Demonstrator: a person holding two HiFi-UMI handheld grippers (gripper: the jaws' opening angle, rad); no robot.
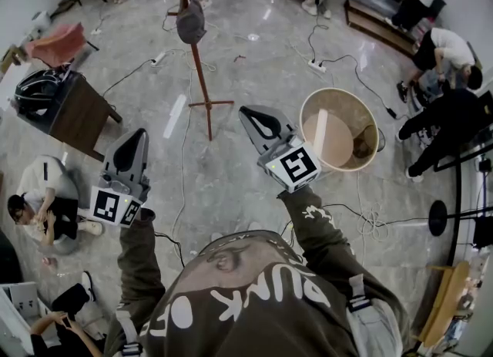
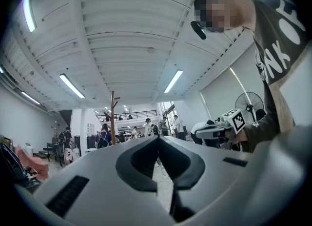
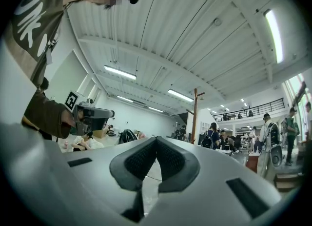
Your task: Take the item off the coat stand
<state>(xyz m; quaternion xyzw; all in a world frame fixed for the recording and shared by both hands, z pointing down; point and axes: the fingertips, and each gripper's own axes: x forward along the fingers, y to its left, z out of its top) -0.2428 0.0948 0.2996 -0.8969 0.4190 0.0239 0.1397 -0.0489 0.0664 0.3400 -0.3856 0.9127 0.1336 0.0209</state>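
Two grippers empty, the cap not yet taken off the coat stand.

In the head view a dark item, seemingly a cap, hung near the top of the wooden coat stand, which stood on the floor well ahead of the person. The left gripper and the right gripper were both held out towards it, well apart from it, and each had its jaws closed on nothing. By my reading the whole task was left: close in on the stand, open a pair of jaws, grip the cap and lift it clear.
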